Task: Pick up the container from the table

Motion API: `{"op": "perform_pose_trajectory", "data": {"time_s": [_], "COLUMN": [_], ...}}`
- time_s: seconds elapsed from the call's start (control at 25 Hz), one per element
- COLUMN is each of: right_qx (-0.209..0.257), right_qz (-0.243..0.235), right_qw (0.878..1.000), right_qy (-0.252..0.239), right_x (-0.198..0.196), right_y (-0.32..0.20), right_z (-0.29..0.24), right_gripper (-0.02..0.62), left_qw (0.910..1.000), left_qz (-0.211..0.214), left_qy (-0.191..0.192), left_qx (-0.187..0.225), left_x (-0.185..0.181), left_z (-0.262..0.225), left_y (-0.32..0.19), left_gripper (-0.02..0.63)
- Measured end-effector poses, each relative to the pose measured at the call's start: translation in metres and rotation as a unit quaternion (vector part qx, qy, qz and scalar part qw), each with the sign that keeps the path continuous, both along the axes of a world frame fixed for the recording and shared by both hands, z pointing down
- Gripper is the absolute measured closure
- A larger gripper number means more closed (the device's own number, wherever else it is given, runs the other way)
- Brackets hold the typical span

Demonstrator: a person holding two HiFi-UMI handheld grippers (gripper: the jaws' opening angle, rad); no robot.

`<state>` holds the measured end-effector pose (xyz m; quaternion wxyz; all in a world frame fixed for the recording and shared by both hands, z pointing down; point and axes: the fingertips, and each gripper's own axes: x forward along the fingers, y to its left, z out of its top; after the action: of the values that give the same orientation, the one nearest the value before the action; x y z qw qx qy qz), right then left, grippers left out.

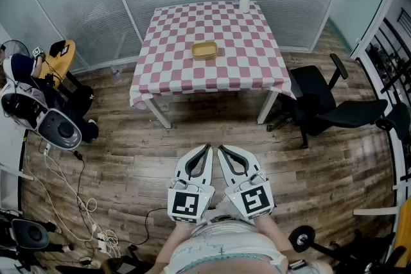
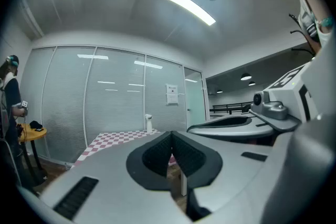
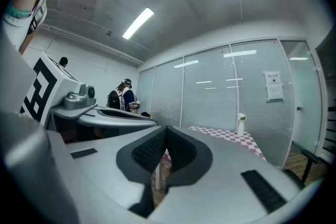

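Closest to me are my left gripper (image 1: 204,152) and right gripper (image 1: 223,152), low by my waist, side by side. Both sets of jaws are pressed together with nothing in them. The container (image 1: 205,49), a shallow tan tray, sits near the middle of the checkered surface (image 1: 168,71), way off at 12 o'clock and well apart from me. My plan would be to walk up, open one pair of jaws before reaching, and pinch the rim rather than the flat bottom. Only the head view shows the container. Both gripper views just catch the surface's edge and the white bottle (image 2: 149,123) at its far side.
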<state>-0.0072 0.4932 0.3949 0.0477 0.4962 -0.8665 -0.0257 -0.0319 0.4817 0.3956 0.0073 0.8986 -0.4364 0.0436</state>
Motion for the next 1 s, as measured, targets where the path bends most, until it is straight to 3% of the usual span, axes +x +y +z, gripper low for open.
{"op": "perform_pose_trajectory", "data": {"time_s": [0.24,0.72,1.0], "right_qx": [0.001,0.001,-0.001], "right_qz": [0.001,-0.011,-0.008], "right_qw": [1.000,1.000,1.000], "right_qy": [-0.023,-0.019,-0.020], "right_x": [0.006,0.016,0.012], "right_y": [0.003,0.005,-0.015], "right_z": [0.000,0.005,0.005], "right_gripper": [0.601,0.601,0.601], "left_qw": [1.0000,0.9999,0.9998], "left_qz": [0.002,-0.006,-0.003], "left_qy": [0.001,0.001,0.012], "left_qx": [-0.003,-0.013,-0.014], "left_x": [0.005,0.014,0.010], "left_z": [0.002,0.016,0.012], "left_y": [0.003,0.007,-0.015], "left_gripper": [0.591,0.591,0.591]}}
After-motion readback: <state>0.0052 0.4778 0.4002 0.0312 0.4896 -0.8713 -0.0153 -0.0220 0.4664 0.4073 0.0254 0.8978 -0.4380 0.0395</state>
